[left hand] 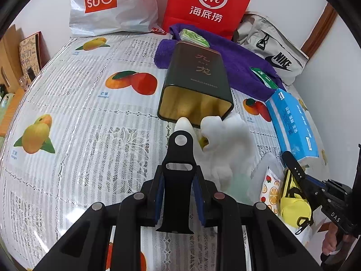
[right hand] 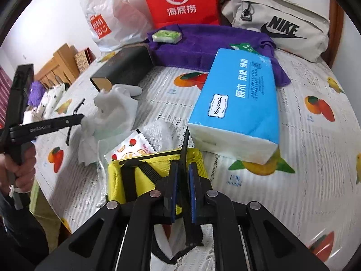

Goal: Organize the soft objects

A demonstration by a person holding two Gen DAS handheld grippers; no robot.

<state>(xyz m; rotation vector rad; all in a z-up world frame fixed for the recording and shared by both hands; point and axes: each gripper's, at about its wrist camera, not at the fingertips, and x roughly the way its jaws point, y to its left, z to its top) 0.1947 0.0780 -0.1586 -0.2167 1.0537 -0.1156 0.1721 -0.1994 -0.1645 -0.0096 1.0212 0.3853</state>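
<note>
The table (left hand: 67,103) wears a shiny cloth with fruit pictures. Near its right side lies a soft white cloth (left hand: 225,140), all bunched up, just in front of the open mouth of a dark tin (left hand: 196,81) that lies on its side. The left gripper (left hand: 178,180) has its jaws close together, and the cloth sits just past its tips, a bit to their right. From the pictures I cannot tell if it pinches a fold or only touches it.

The cloth looks very light and floppy. It will sag and change shape when lifted, so a pinch on a thick fold near the middle should hold best. A thin edge could slip out.

Closer to the near edge sits a small yellow pouch (right hand: 140,176) with black straps. The right gripper (right hand: 182,192) hangs over it with its jaws almost closed. A black strap (right hand: 184,149) runs up between them, but I cannot tell if they squeeze it. The pouch looks soft and light too, and its strap seems a good place to hold.

A blue tissue pack (right hand: 239,103) lies beside the pouch, and a purple towel (right hand: 194,49) sits toward the far edge.
</note>
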